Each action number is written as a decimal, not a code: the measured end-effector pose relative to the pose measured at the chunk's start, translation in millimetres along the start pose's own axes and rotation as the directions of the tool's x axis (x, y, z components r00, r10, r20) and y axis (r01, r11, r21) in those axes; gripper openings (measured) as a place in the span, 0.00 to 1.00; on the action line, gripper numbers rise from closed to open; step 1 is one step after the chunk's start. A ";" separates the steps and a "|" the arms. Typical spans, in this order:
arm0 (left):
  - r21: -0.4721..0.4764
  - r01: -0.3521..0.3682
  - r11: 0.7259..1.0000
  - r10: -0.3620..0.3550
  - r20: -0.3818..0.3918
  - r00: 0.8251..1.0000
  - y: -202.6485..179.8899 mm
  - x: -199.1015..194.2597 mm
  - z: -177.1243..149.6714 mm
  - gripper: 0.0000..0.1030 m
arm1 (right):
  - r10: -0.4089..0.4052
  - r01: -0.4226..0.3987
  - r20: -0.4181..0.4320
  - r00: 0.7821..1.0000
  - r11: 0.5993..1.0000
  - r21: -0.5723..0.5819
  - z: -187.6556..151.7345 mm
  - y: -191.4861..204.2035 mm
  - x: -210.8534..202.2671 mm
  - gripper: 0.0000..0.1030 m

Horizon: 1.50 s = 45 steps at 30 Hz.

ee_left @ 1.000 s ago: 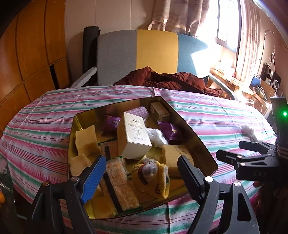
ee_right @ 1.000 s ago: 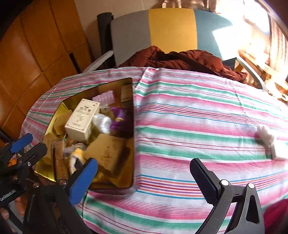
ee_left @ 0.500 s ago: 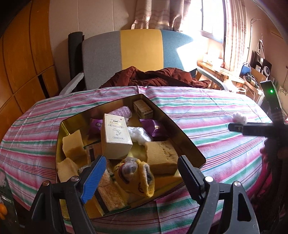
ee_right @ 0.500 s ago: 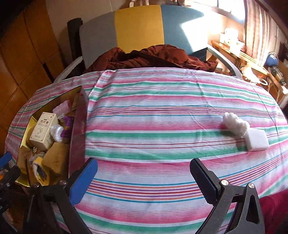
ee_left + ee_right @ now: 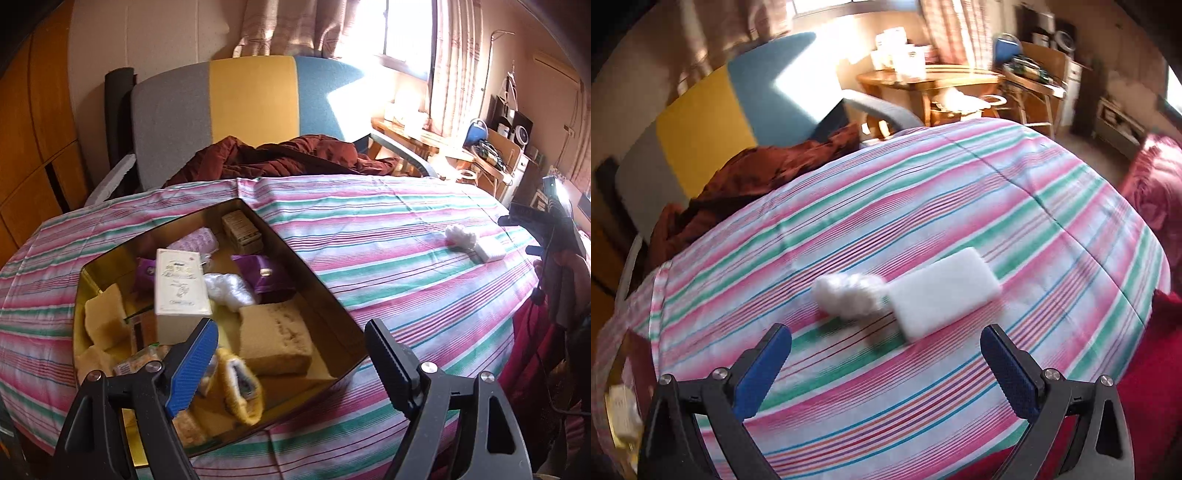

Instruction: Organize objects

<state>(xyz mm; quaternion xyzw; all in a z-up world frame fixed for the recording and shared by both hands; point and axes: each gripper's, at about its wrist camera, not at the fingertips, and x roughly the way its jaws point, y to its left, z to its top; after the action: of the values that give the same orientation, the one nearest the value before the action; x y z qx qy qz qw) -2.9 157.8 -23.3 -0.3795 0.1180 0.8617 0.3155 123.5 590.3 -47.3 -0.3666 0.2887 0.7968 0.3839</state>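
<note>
Right wrist view: hovering right gripper [image 5: 885,354] wide open and empty over white sponge [image 5: 943,299] touching cotton wad [image 5: 849,299] on striped table [image 5: 960,192]. Likely needing descending, closing. Idling left gripper [image 5: 291,354], open, empty, above gold tin [image 5: 332,291].

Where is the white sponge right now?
The white sponge lies on the striped cloth just ahead of the open right gripper, touching the cotton wad on its left.
</note>
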 end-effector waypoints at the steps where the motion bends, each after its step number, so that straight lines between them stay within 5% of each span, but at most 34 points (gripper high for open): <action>1: 0.011 0.008 1.000 -0.008 -0.005 1.000 -5.1 2.3 2.6 0.81 | -0.008 0.007 0.013 1.000 0.998 0.063 2.9 -13.9 0.7 1.00; 7: 0.098 0.076 0.992 -0.071 -0.049 0.996 -48.6 22.8 19.6 0.81 | 0.064 -0.066 0.015 0.998 0.935 0.348 1.7 -65.9 6.4 1.00; 24: 0.283 0.205 0.937 -0.159 -0.177 0.971 -176.8 108.0 79.2 0.81 | 0.213 -0.212 0.043 0.976 0.887 0.410 -5.0 -68.9 7.0 1.00; 38: 0.227 0.371 0.900 -0.295 -0.309 0.904 -265.4 198.8 117.8 0.84 | 0.324 -0.316 0.063 0.944 0.830 0.460 -5.1 -73.8 10.3 1.00; 45: 0.188 0.393 0.900 -0.319 -0.328 0.889 -297.1 236.4 132.3 0.89 | 0.355 -0.338 0.057 0.933 0.813 0.474 -5.6 -74.4 15.3 1.00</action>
<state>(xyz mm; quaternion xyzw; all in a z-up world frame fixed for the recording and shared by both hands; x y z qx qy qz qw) -12.7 553.4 -94.4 -0.4739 0.1979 0.7018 0.4936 180.1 632.4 -76.1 -0.2159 0.5439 0.7512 0.3054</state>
